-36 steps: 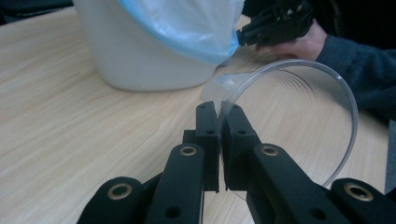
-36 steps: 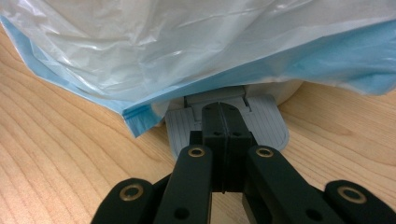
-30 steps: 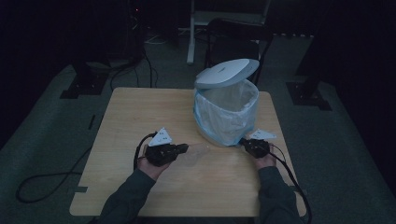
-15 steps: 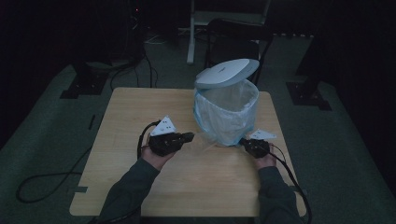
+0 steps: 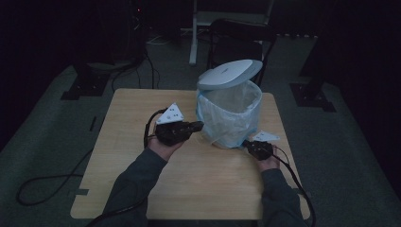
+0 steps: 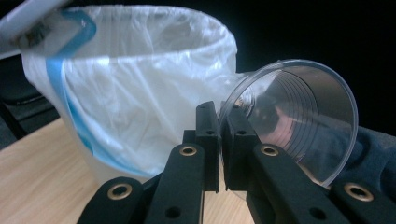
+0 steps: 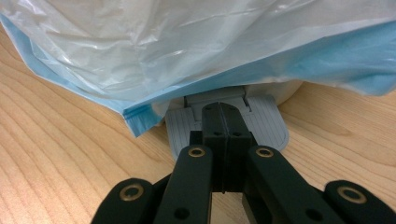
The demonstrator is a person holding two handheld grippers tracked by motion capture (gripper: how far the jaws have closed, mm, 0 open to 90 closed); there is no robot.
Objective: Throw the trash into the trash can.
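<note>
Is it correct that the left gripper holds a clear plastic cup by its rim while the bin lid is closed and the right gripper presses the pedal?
Not entirely. The bin lid is open, as the high view shows. The left gripper does hold the clear cup by its rim, and the right gripper presses the pedal.

dark room, grey floor (image 5: 42,142), black chair (image 5: 239,40)

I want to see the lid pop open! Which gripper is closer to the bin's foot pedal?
Right. The right gripper, shut, rests on the pedal at the bin's base. The left gripper is up beside the bin, pinching a clear cup.
</note>
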